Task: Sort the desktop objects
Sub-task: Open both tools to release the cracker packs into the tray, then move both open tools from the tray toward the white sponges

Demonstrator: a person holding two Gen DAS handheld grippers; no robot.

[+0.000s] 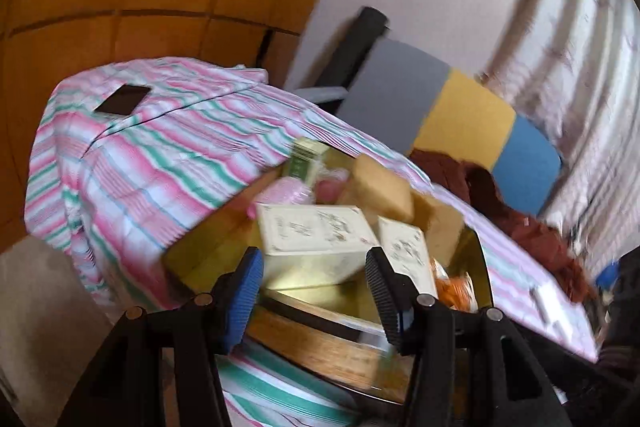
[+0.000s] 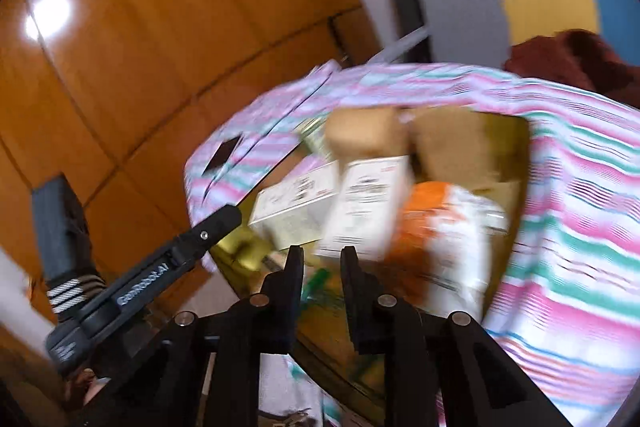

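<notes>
Here, a gold tray (image 1: pixel 478 267) sits on a table under a striped cloth (image 1: pixel 160 155), and the tray is full of things. Two cream boxes (image 1: pixel 316 227) with drawings lie near the tray's front edge, side by side and touching. Behind them, toward the back edge, are two tan sponges (image 1: pixel 384 187), also just beside each other. A green box (image 1: pixel 306 157) stands at the back left corner, with something pink (image 1: pixel 286 193) next to it. An orange and white bag (image 2: pixel 444 223) lies at the right side of the tray, beside the boxes. A black phone (image 1: pixel 124 99) lies far off on the cloth, near the table's far left corner. The left gripper (image 1: pixel 314 291) hangs over the front edge of the tray with its jaws part open and nothing between them. The right gripper (image 2: pixel 322 287) is over the front edge too, and its jaws are pulled in close with nothing in them. The right picture is blurry. A dark red cloth (image 1: pixel 520 219) lies at the table's right edge, by a grey, yellow and blue chair (image 1: pixel 460 111).
</notes>
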